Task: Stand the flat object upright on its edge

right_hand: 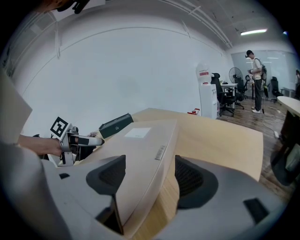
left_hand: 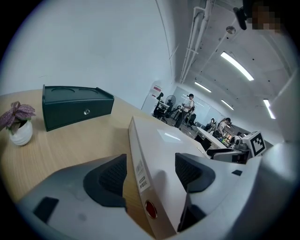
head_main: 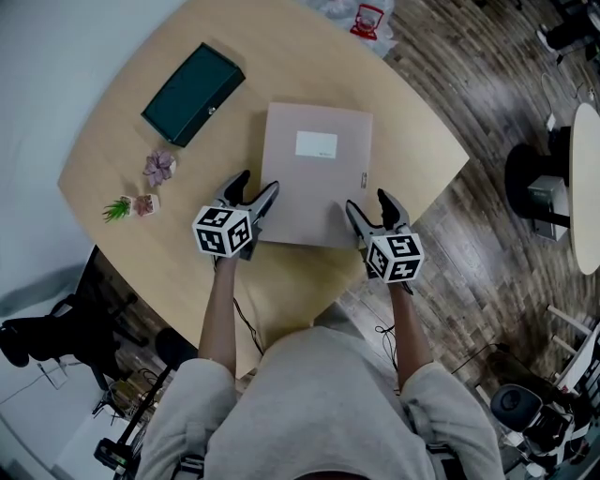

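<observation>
A flat beige binder with a white label lies face up on the wooden table. My left gripper is at its near left corner, open. In the left gripper view the binder's spine edge runs between the two pads, one low beside it and one over its top face. My right gripper is at the near right corner, also open. In the right gripper view the binder's edge passes between the pads, and a strip of table shows beside the right pad.
A dark green box lies at the table's far left, with small potted plants near the left edge. A red and white packet sits at the far edge. Beyond the table's right edge is wood floor and a round table.
</observation>
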Motion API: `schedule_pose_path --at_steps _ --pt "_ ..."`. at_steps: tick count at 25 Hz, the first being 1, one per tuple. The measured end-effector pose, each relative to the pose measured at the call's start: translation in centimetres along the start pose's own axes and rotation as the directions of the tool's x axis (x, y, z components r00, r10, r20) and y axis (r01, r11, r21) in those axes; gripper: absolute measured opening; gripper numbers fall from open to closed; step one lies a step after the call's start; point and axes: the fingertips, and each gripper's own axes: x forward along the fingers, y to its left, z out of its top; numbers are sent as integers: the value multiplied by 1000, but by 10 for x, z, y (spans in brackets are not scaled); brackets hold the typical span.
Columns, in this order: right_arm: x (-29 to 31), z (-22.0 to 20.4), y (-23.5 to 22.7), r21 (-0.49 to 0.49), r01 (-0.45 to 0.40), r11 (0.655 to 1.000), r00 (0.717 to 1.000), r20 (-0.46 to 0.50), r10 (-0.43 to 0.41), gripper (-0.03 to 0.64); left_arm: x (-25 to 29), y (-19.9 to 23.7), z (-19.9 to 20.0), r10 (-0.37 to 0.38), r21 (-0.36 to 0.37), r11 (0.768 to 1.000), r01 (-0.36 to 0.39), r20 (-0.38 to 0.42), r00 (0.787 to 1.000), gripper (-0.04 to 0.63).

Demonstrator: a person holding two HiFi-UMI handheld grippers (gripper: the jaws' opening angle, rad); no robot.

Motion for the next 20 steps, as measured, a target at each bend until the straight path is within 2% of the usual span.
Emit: schedule_pose_path --at_steps 20 --pt "43 3 -8 84 -60 995 996 -61 65 349 29 -1 2 -92 -75 993 88 -47 995 311"
